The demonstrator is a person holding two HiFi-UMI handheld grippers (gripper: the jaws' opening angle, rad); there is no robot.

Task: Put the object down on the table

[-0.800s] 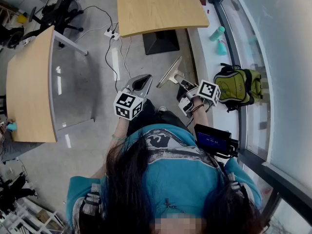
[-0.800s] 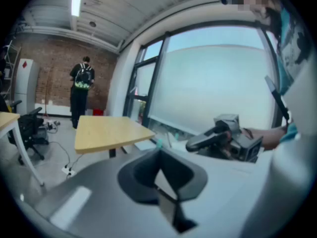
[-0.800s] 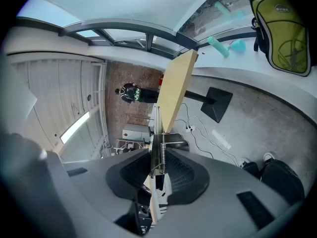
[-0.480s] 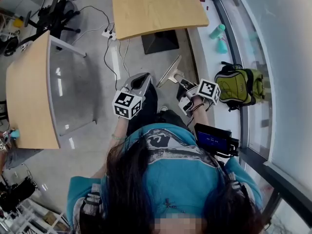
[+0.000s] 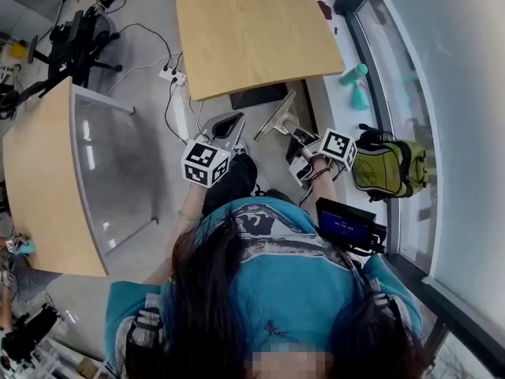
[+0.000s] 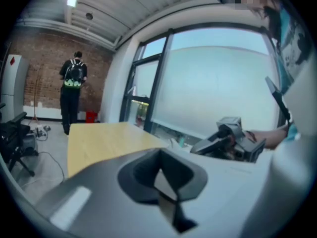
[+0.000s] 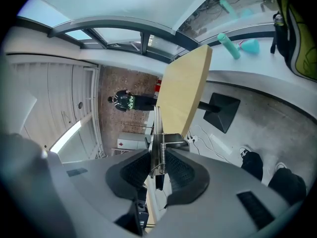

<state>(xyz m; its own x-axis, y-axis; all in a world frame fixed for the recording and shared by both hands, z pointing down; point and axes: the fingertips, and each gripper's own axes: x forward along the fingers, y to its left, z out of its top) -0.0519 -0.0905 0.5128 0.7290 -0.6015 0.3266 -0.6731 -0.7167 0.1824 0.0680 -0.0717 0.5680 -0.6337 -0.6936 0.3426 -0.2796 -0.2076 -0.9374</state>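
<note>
Right gripper (image 5: 298,136): jaws part-way closed and clamped on a metal tool (image 5: 274,117) with a spring. The tool sticks out ahead of the pads, held in the air over the floor, near the front edge of the table (image 5: 252,30) but not on it. Left gripper (image 5: 225,126): jaws together, nothing between them, held level beside the right one. Also present: backpack (image 5: 388,168) on the window ledge.
</note>
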